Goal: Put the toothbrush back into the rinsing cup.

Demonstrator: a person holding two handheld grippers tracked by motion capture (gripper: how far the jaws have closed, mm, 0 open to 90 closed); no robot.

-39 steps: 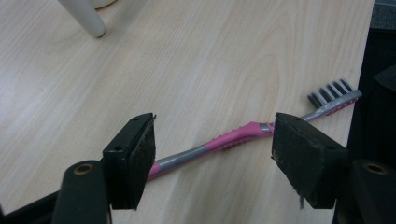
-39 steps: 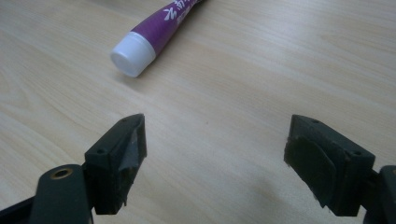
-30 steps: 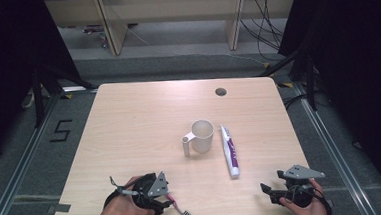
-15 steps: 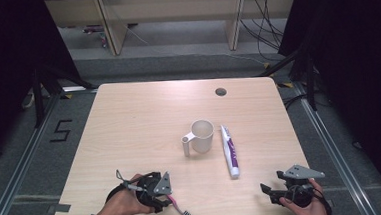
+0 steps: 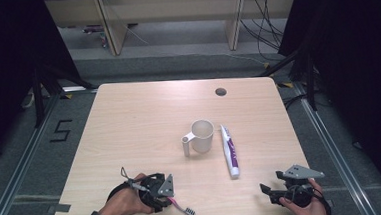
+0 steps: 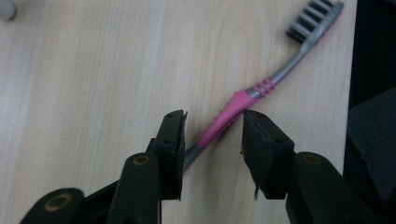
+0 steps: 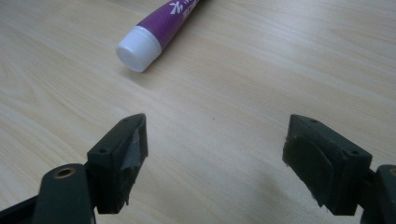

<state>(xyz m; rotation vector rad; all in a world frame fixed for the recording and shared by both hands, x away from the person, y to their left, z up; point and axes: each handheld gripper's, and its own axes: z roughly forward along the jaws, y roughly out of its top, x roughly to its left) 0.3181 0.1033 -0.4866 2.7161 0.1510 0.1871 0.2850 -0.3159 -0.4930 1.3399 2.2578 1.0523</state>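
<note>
Pale desk (image 5: 139, 120), near edge: my left gripper (image 6: 212, 128), jaws just closing, straddles toothbrush (image 6: 233, 105) handle ungripped. Centre, then squeeze. Right gripper (image 7: 215, 135) gapes, empty.

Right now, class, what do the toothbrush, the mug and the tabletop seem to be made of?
Toothbrush: likely plastic, pink ribbed grip that looks rubbery, grey neck, dark bristles.
Mug: white, smooth; ceramic or plastic, cannot tell which.
Table: pale wood-grain surface, matte, probably laminate.
</note>
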